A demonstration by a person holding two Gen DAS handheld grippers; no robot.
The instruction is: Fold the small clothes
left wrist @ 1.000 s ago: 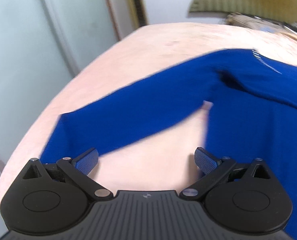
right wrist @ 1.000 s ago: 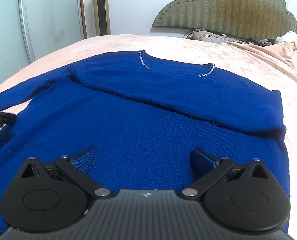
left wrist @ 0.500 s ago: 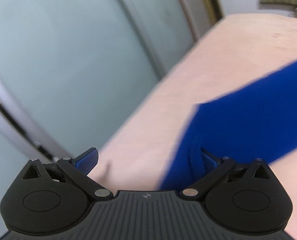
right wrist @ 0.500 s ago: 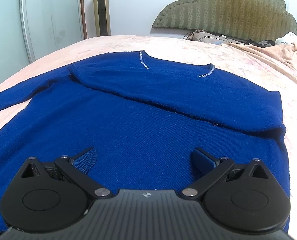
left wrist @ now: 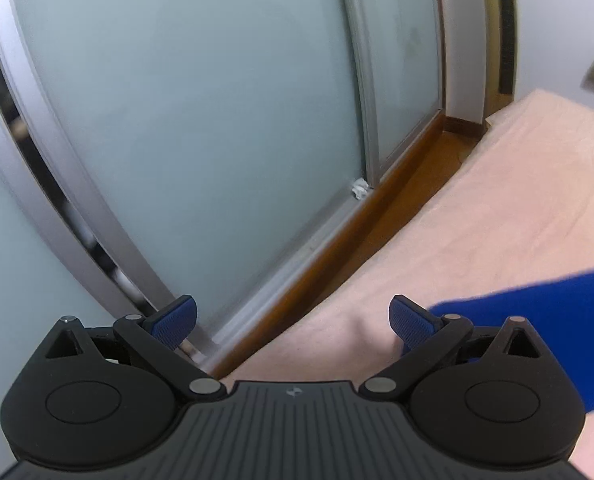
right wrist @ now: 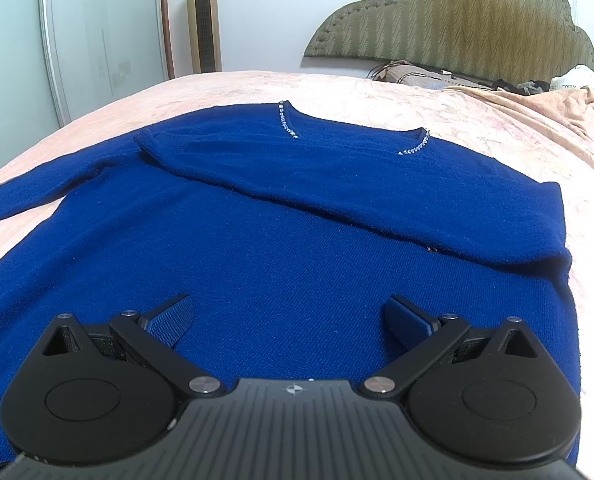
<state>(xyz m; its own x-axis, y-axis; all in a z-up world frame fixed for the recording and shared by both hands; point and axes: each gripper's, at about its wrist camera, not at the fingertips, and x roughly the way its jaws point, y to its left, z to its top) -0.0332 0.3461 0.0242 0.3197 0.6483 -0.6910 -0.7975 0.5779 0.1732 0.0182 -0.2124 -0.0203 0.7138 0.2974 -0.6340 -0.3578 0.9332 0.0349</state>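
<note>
A dark blue knitted sweater (right wrist: pixel 281 248) lies flat on the pink bed, its beaded neckline (right wrist: pixel 288 123) at the far side and one sleeve folded across the chest. My right gripper (right wrist: pixel 289 320) hovers open over the sweater's lower body with nothing between its fingers. The other sleeve stretches out to the left; its cuff end (left wrist: pixel 537 312) shows in the left wrist view, just right of my open left gripper (left wrist: pixel 293 324), which is above the bed edge and holds nothing.
A frosted sliding wardrobe door (left wrist: pixel 201 120) and a strip of wooden floor (left wrist: pixel 377 216) run close along the bed's left edge. A padded headboard (right wrist: pixel 457 24), a pillow and loose bedding (right wrist: pixel 537 96) lie at the far end. A tall gold heater (right wrist: pixel 205 20) stands by the wall.
My left gripper has swung left, from over the sleeve and body to the bed's edge near the cuff. The right gripper has stayed in place, open.
</note>
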